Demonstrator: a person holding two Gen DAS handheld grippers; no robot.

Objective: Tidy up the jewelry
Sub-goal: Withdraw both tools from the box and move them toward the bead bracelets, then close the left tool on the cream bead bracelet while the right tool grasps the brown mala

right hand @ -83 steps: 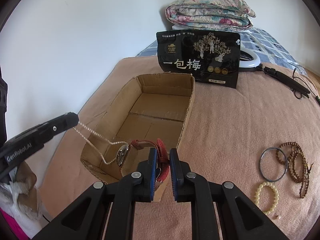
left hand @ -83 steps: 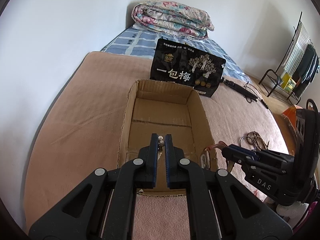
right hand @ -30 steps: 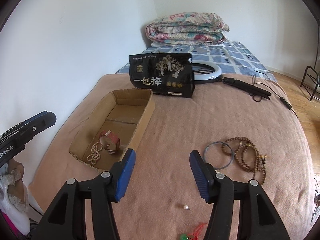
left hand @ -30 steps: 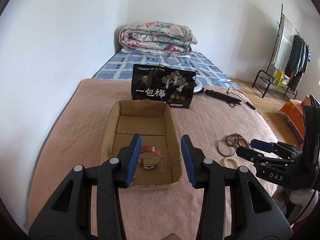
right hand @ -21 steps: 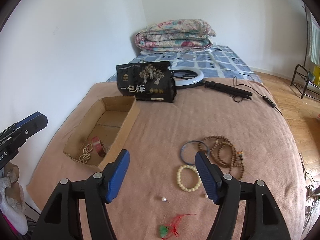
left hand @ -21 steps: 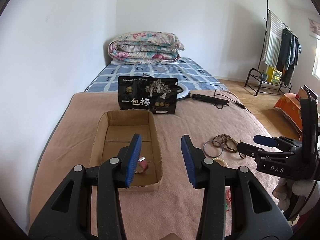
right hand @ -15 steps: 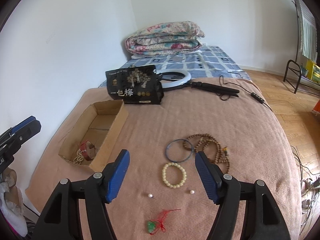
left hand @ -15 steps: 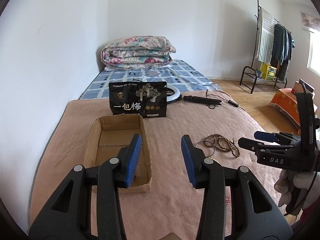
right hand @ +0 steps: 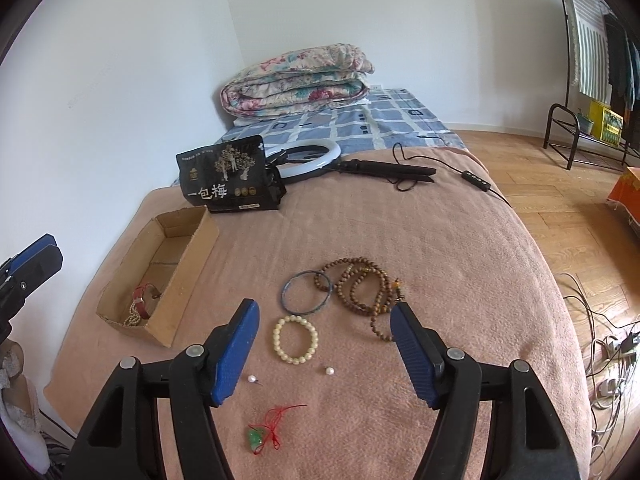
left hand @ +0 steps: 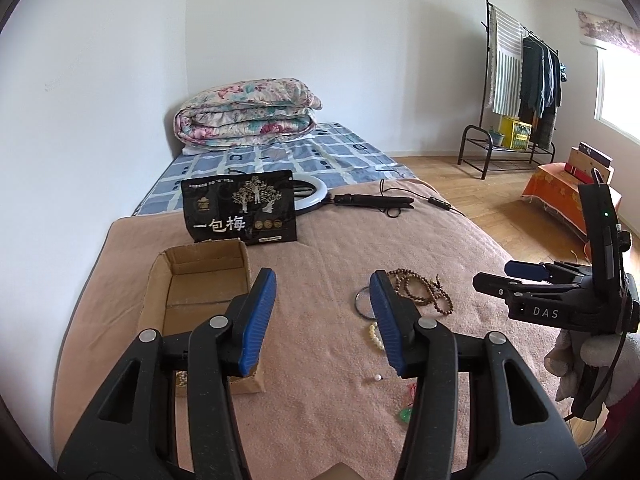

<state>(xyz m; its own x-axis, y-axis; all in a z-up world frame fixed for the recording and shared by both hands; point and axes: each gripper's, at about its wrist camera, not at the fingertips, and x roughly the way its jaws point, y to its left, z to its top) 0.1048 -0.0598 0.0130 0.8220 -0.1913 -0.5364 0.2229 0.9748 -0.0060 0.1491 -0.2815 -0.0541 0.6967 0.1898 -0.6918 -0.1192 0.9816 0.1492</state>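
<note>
While both tools gape, cream bead bracelet lies flat, unbroken.

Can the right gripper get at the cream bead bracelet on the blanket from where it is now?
Probably yes: the right gripper is open and empty, and the cream bead bracelet lies flat just ahead between its fingers, nothing covering it.

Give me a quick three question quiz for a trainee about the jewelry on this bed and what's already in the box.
1. True or false: the red-strap watch lies inside the cardboard box.
2. Which touches the blue bangle: A) wooden bead strand B) green pendant C) cream bead bracelet?
3. Fill in: the right gripper and the left gripper are both ____.

Key: 1 true; 2 A; 3 open.
</note>
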